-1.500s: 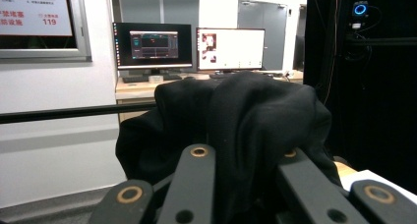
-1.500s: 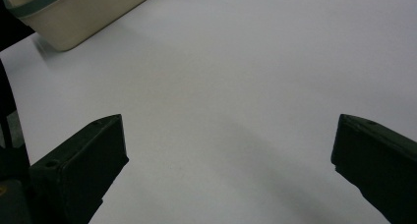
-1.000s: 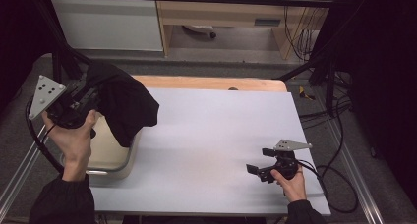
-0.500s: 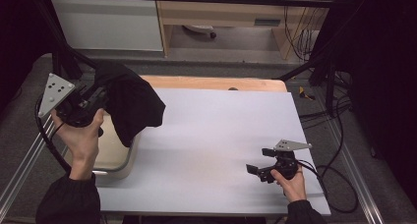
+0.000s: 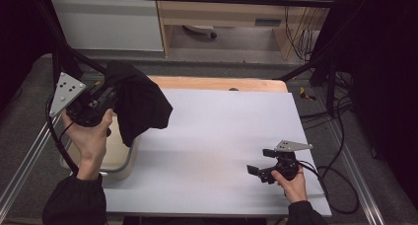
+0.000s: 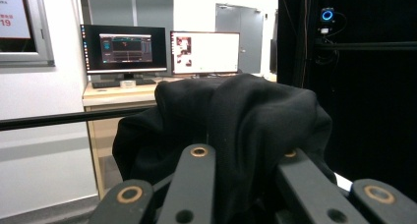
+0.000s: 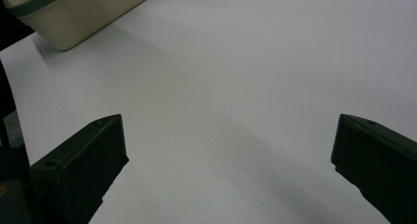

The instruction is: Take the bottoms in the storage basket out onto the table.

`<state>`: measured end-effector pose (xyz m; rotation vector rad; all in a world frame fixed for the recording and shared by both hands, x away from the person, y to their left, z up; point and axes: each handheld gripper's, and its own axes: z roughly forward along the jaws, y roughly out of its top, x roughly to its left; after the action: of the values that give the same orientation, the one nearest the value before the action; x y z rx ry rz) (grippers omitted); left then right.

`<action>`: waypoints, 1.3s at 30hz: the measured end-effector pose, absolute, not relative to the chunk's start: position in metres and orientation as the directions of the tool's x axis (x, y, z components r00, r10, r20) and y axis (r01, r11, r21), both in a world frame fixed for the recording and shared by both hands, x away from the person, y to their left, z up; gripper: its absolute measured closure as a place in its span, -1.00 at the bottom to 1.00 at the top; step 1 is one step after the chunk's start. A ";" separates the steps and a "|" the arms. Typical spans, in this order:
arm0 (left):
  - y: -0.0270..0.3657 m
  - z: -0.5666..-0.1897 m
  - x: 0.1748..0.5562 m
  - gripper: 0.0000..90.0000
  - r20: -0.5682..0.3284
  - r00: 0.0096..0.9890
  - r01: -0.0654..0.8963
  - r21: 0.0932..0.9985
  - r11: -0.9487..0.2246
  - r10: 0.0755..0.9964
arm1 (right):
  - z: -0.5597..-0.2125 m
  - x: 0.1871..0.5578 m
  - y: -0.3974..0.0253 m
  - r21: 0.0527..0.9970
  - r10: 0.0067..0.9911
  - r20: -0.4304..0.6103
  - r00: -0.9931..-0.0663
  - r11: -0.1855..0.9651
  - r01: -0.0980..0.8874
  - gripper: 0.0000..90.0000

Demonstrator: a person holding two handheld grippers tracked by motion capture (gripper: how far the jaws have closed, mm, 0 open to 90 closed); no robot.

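Note:
A black cloth [image 5: 142,102] hangs bunched in the air over the table's left edge, and my left gripper [image 5: 109,98] is shut on its top. In the left gripper view the cloth [image 6: 246,121] bulges up between the two jaws of the left gripper [image 6: 246,157] and hides their tips. A beige bin [image 5: 120,153] stands on the table just below the cloth. My right gripper [image 5: 257,173] rests low at the front right of the table, open. Only bare tabletop lies between the jaws of the right gripper [image 7: 226,160], with the bin [image 7: 74,13] far off.
The table has a pale grey top [image 5: 222,136] with a wooden strip [image 5: 217,83] along its far edge. Black frame bars [image 5: 69,57] rise behind the left hand. Cables [image 5: 340,151] trail off the right side. Monitors [image 6: 167,49] stand on a desk beyond.
My left gripper has carried the black cloth a little to the right, over the bin's near side. The right gripper has stayed where it was.

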<state>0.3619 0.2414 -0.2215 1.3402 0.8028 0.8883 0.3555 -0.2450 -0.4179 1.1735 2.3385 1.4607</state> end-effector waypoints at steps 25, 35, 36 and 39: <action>0.211 -0.222 0.366 0.89 0.016 0.502 -0.074 0.997 0.024 0.865 | -0.418 0.355 -0.245 0.815 0.678 0.268 -0.684 0.219 0.536 -0.99; 0.198 -0.223 0.369 0.89 0.024 0.518 -0.068 0.998 0.014 0.855 | -0.417 0.355 -0.245 0.816 0.677 0.267 -0.685 0.219 0.534 -0.99; 0.196 -0.223 0.369 0.89 0.023 0.519 -0.068 0.998 0.014 0.854 | -0.417 0.355 -0.245 0.816 0.678 0.267 -0.685 0.218 0.535 -0.99; 0.192 -0.225 0.370 0.89 0.026 0.526 -0.061 0.998 0.008 0.850 | -0.417 0.355 -0.245 0.817 0.678 0.267 -0.685 0.218 0.534 -0.99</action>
<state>0.3703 0.1922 -0.2245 1.3842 0.7471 0.8277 0.3552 -0.2454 -0.4174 1.1708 2.3333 1.4676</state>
